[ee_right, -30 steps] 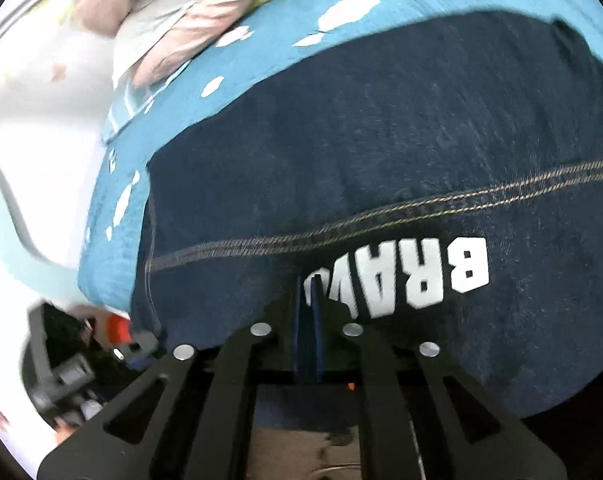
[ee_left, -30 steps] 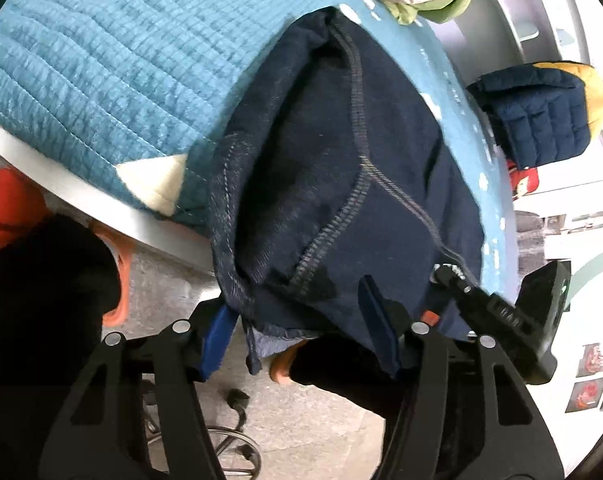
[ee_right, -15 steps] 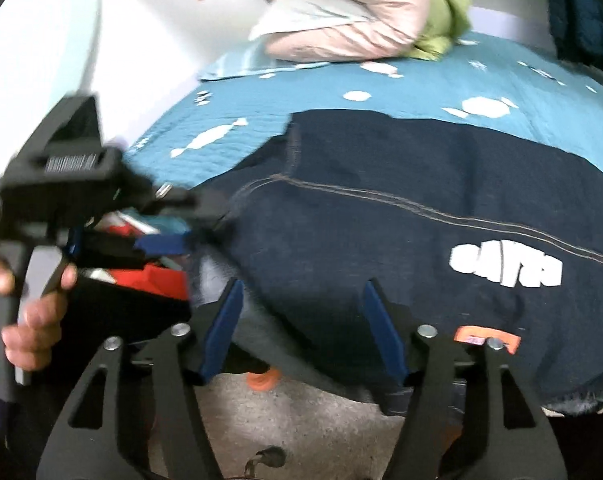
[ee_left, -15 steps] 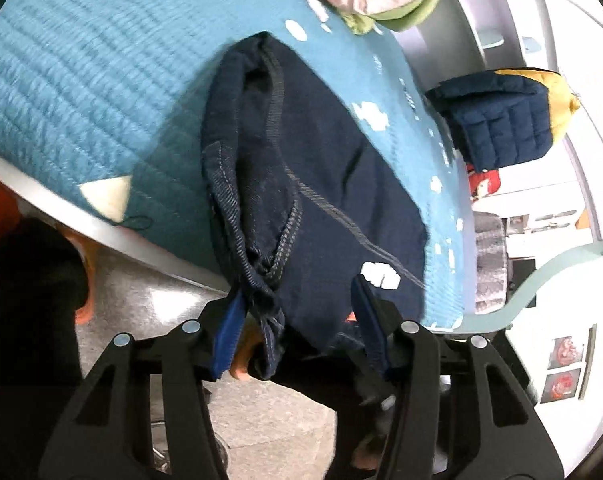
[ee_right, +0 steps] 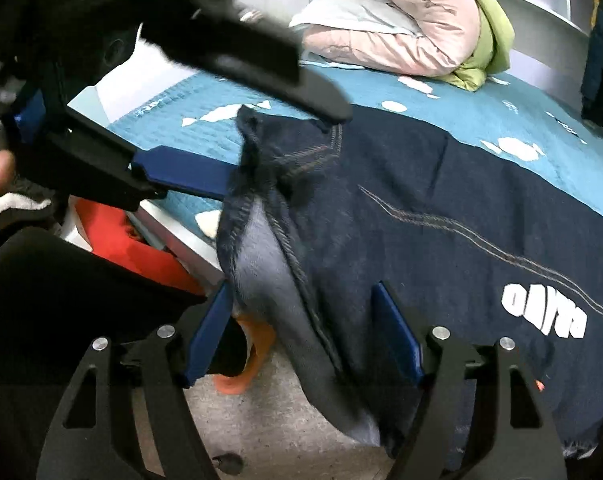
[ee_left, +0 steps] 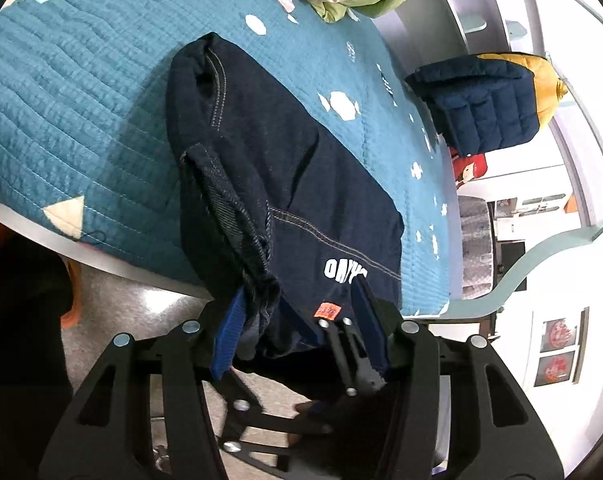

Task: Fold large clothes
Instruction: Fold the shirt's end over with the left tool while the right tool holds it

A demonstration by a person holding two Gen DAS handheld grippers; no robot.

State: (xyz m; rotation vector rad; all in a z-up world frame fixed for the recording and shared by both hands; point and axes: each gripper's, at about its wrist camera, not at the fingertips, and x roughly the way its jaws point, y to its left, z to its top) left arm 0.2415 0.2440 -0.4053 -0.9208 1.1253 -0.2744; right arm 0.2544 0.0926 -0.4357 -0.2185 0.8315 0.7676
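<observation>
On quilted teal bedspread (ee_left: 81,92) | folded navy denim garment (ee_left: 285,168) | both tongs (ee_left: 297,332) (ee_right: 305,332) wide

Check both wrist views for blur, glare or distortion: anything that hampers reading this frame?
Left wrist: sharp, strong fisheye bending at the bed edge, a small glare patch on the floor. Right wrist: the left gripper, close to the lens at upper left, is smeared by motion blur, while the navy garment and white lettering stay readable.

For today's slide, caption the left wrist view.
Open left tool straddles the navy garment's hanging edge on a teal quilt.
</observation>
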